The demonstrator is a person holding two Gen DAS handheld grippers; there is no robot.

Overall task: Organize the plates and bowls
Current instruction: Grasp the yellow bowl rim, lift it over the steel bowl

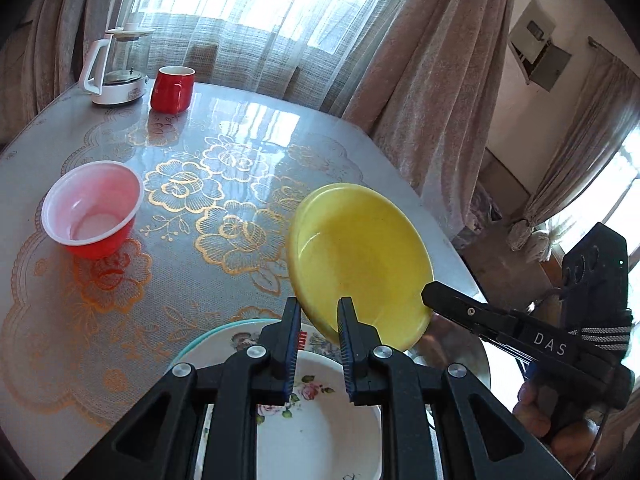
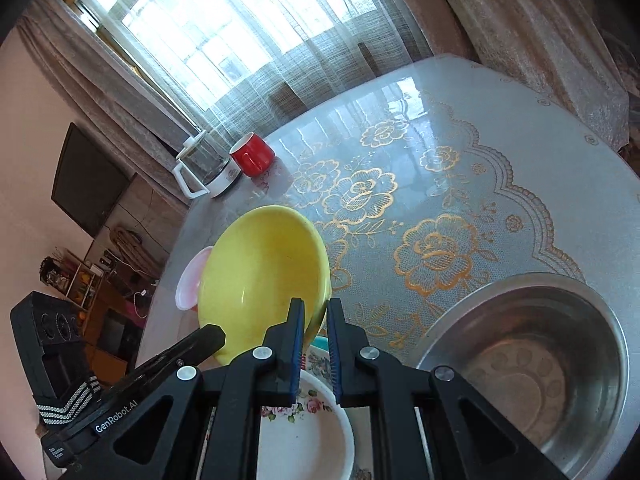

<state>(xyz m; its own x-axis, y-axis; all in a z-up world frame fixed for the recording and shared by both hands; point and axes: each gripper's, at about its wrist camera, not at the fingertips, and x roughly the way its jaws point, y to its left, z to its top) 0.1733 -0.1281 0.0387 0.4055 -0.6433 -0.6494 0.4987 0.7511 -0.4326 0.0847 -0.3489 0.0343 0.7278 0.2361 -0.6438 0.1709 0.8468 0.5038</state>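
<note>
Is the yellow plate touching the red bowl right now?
Apart. The left wrist view shows the yellow plate lifted and tilted, with bare tablecloth between it and the red bowl.

Glossy yellow plate (image 1: 360, 256), dull steel bowl (image 2: 532, 356), shiny plastic lace-print tablecloth (image 1: 248, 152).

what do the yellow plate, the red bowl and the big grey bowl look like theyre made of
Yellow plate: probably plastic or melamine; flat even colour, soft dull sheen. Red bowl: likely thin plastic; light glows through its pale inside wall. Grey bowl: metal, apparently stainless steel; brushed silver surface with blurred reflections.
</note>
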